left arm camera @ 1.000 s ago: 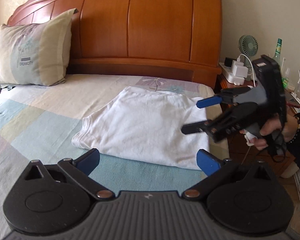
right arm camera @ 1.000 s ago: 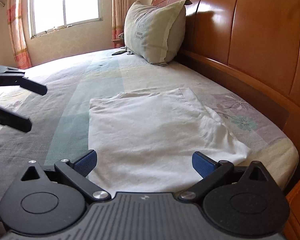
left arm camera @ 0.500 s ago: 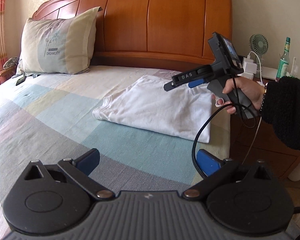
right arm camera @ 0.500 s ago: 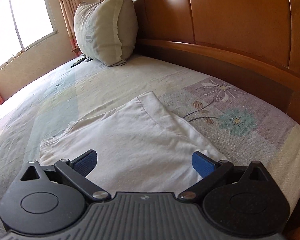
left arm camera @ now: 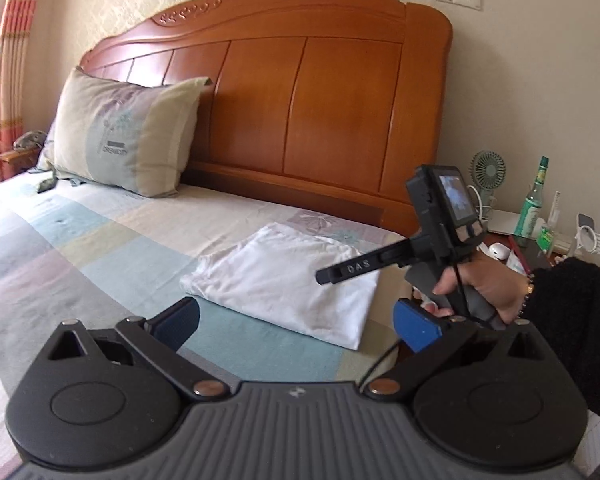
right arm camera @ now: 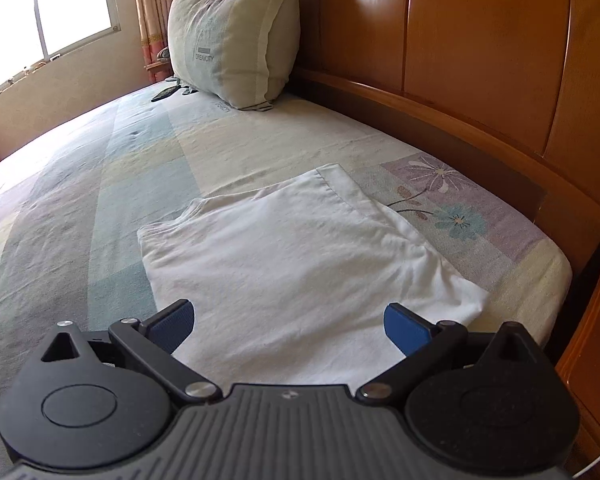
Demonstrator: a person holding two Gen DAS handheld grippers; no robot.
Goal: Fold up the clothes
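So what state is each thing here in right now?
White garment: folded, lying flat on the bed.
Left tool: open, holding nothing.
Right tool: open, holding nothing, above the garment's near edge.
Pillow: upright against the headboard.
Tool's screen: lit.

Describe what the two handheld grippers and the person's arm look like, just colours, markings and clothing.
Both grippers, left gripper and right gripper, are black with a ribbed grey body, round side discs and blue finger pads. The right one carries a small screen, white "DAS" lettering and a black cable. The arm wears a fuzzy black sleeve and a bracelet.
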